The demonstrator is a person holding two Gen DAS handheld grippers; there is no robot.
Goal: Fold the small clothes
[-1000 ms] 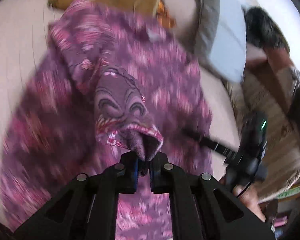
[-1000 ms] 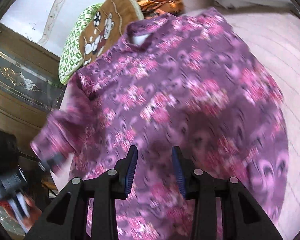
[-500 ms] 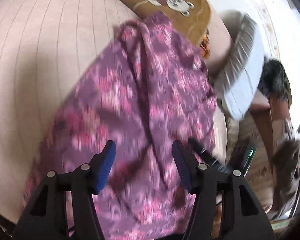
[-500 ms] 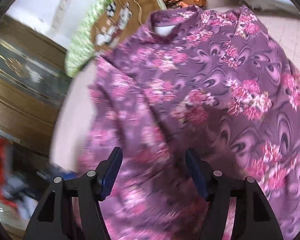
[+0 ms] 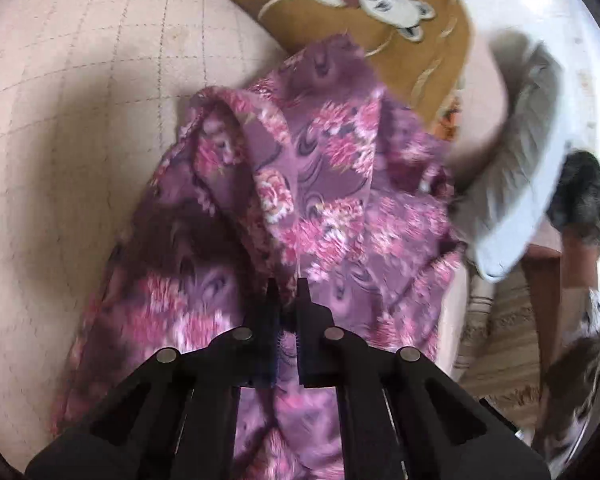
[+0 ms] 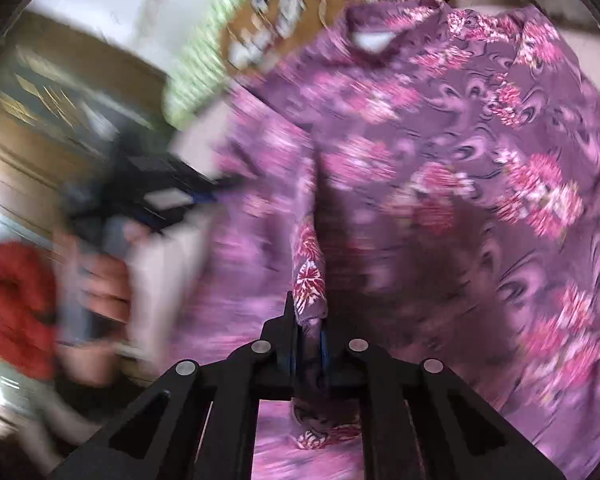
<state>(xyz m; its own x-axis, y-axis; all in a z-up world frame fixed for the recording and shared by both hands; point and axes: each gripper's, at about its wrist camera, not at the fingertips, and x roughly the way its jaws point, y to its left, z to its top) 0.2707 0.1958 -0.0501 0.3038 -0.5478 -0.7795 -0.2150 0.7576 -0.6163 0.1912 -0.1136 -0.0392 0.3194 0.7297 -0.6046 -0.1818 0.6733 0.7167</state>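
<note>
Beige quilt (image 5: 80,120) under purple shirt (image 5: 340,184), pinched by both left tongs (image 5: 286,300) and right tongs (image 6: 310,320)

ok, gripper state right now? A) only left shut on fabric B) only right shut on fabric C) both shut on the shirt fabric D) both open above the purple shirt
C: the left gripper pinches a fold of the purple floral shirt and the right gripper has shirt fabric clamped between its fingers too.

A fold of the purple floral garment (image 5: 320,184) is pinched by the left gripper (image 5: 286,300) at lower centre; a brown cushion (image 5: 428,52) is seen at upper right.
</note>
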